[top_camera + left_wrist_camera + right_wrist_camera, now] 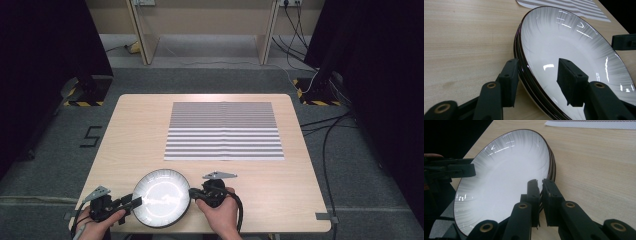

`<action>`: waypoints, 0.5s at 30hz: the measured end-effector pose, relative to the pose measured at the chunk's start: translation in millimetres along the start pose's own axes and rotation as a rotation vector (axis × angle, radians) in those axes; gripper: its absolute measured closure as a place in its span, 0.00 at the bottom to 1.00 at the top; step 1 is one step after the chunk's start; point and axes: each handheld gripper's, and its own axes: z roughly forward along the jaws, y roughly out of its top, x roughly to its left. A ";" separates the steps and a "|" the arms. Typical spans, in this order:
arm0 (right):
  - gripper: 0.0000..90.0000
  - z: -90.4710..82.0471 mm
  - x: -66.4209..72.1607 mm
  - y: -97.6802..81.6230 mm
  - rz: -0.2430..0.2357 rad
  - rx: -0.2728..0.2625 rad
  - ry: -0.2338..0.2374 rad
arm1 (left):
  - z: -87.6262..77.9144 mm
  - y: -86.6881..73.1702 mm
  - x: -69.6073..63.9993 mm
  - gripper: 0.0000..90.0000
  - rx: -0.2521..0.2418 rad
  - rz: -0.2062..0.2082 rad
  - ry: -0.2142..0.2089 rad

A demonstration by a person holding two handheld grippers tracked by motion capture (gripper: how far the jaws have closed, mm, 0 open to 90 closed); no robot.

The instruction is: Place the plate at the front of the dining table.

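Overhead, striped mat visible; right tool pinches plate rim.

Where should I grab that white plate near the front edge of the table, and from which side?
Grip the plate by its thin dark rim, coming in level from its left and right sides, one jaw over the rim and one under. The right gripper is already clamped on the rim this way, and the left gripper straddles the opposite rim. The smooth shallow middle gives no hold.

Both grippers, left gripper and right gripper, are matte black with brass-ringed screws; grey three-cornered plates sit at twelve o'clock, black cables trailing.
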 end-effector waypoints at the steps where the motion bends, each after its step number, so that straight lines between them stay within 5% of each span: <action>1: 0.93 -0.6 1.0 0.0 -0.003 -0.014 -0.019 | -1.2 0.7 -0.1 0.57 -0.003 0.003 0.000; 11: 1.00 4.4 1.8 -1.5 -0.018 0.021 -0.065 | -0.9 1.0 0.1 0.60 -0.002 -0.002 0.008; 15: 0.93 -0.7 -1.3 2.4 0.034 -0.032 -0.040 | -2.1 1.6 0.7 0.60 -0.008 -0.002 0.013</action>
